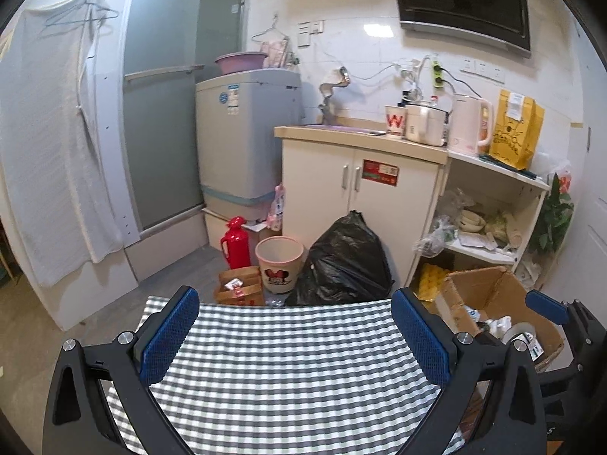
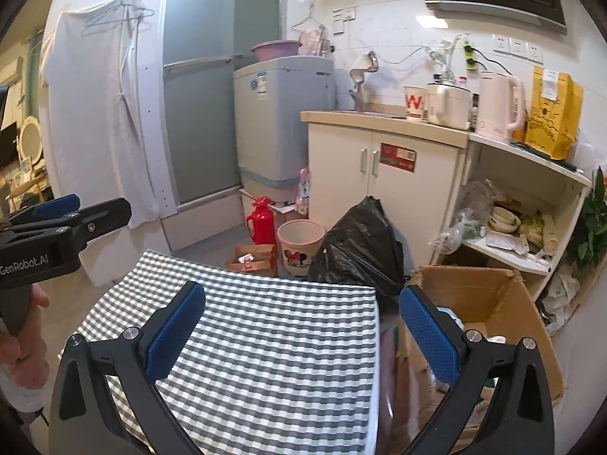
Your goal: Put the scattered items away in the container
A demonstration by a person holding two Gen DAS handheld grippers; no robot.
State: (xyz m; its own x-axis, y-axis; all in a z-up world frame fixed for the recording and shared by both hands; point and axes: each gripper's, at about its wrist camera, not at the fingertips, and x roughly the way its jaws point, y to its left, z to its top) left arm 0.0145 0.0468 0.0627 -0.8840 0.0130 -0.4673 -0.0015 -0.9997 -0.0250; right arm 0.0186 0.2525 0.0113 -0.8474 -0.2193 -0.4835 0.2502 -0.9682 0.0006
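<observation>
- Over the checkered counter [image 1: 288, 360]: left claw [image 1: 294, 335] spread wide, blue pads [image 1: 170, 337] well apart, nothing between them.
- Right claw [image 2: 303, 335] also wide open and empty; left finger over the cloth, right finger over the gap between counter edge and cardboard box [image 2: 504, 303].
- Cardboard box sits on the floor just beside the counter's right edge, flaps open. Inside: a tape roll [image 1: 521, 331] and some small white packaged items, too blurred to identify.
- Counter surface visible in both views carries only the gingham cloth.
- Right wrist view catches the left claw from the side at the frame's left edge, a hand [image 2: 22, 326] on its grip.
- Beyond the counter on the floor: black garbage bag [image 1: 341, 261], pink bin [image 1: 280, 263], red thermos [image 1: 235, 242], small brown box [image 1: 241, 288].
</observation>
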